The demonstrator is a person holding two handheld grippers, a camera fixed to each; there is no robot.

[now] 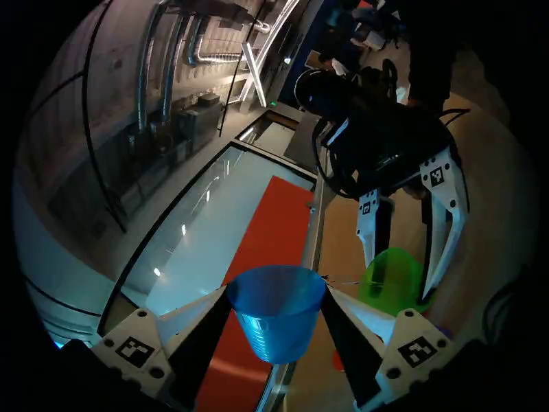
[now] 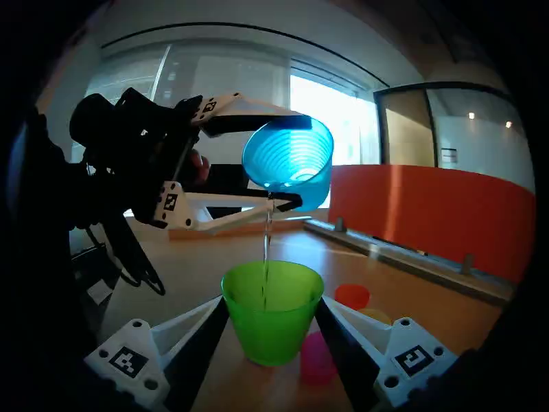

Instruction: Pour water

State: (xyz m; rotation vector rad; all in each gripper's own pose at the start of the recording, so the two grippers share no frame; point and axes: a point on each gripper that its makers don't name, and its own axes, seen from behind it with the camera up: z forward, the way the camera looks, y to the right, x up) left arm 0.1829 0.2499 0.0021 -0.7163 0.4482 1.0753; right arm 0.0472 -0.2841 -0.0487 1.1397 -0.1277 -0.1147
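My left gripper point(image 1: 278, 312) is shut on a translucent blue cup point(image 1: 276, 312), which is tipped over on its side. In the right gripper view that same left gripper point(image 2: 291, 165) holds the blue cup point(image 2: 288, 163) high, its mouth turned towards the camera, and a thin stream of water point(image 2: 266, 240) falls from its rim. Below it stands an upright green cup point(image 2: 272, 317), with my right gripper point(image 2: 272, 323) shut on its sides. The stream lands inside it. In the left gripper view the right gripper point(image 1: 405, 264) and the green cup point(image 1: 392, 278) lie beyond the blue cup.
A wooden table point(image 2: 425, 309) lies under the cups. An orange cup point(image 2: 352, 295), a yellow one point(image 2: 375, 315) and a pink one point(image 2: 317, 357) stand close to the green cup. An orange partition point(image 2: 439, 213) with a metal rail point(image 2: 405, 257) borders the table. A hand point(image 2: 199, 168) holds the left gripper.
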